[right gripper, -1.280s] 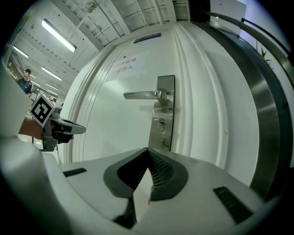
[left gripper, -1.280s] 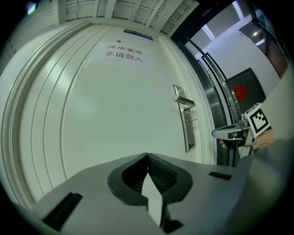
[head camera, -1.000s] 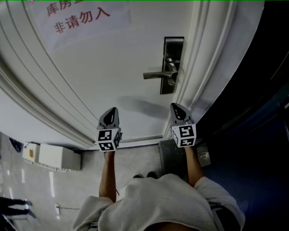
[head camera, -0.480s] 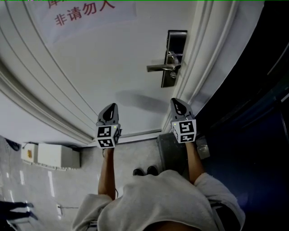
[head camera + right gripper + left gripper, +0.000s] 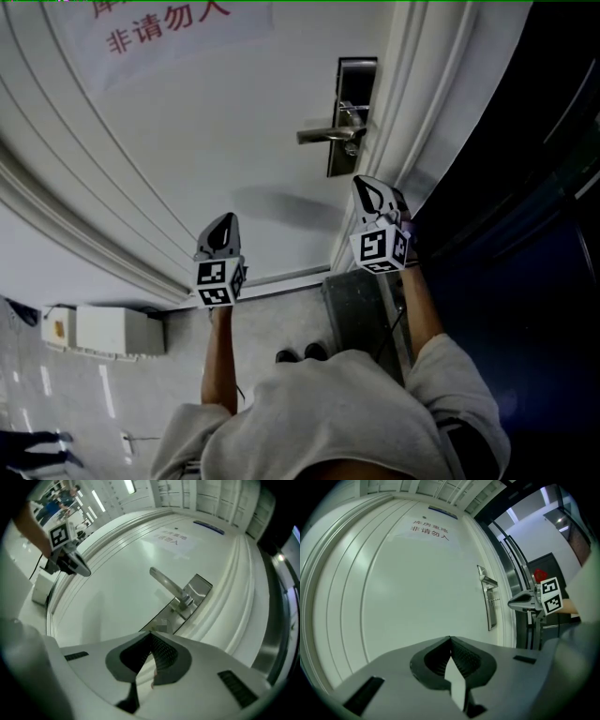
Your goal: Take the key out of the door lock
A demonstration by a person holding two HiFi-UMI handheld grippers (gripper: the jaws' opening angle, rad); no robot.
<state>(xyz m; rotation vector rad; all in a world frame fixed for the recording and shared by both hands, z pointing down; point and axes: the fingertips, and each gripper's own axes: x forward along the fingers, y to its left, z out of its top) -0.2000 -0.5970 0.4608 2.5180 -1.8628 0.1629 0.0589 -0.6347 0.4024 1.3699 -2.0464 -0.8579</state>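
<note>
A dark metal lock plate [image 5: 351, 116] with a silver lever handle [image 5: 326, 135] sits at the right edge of the white door [image 5: 216, 141]. A small key [image 5: 349, 150] shows under the handle; in the right gripper view the key [image 5: 162, 622] is a blurred spot low on the lock plate [image 5: 190, 601], just ahead of the jaw tips. My right gripper [image 5: 367, 183] is shut and empty, pointing up at the plate from just below it. My left gripper [image 5: 225, 219] is shut and empty too, well left of the lock.
A paper sign [image 5: 169, 26] with red print hangs on the door. The door frame mouldings [image 5: 422, 112] run along the lock's right side. White boxes [image 5: 108, 330] stand on the floor at left. A grey floor mat [image 5: 361, 309] lies under the right arm.
My right gripper has risen towards the lock plate and now points at its lower end. The left gripper has hardly moved.
</note>
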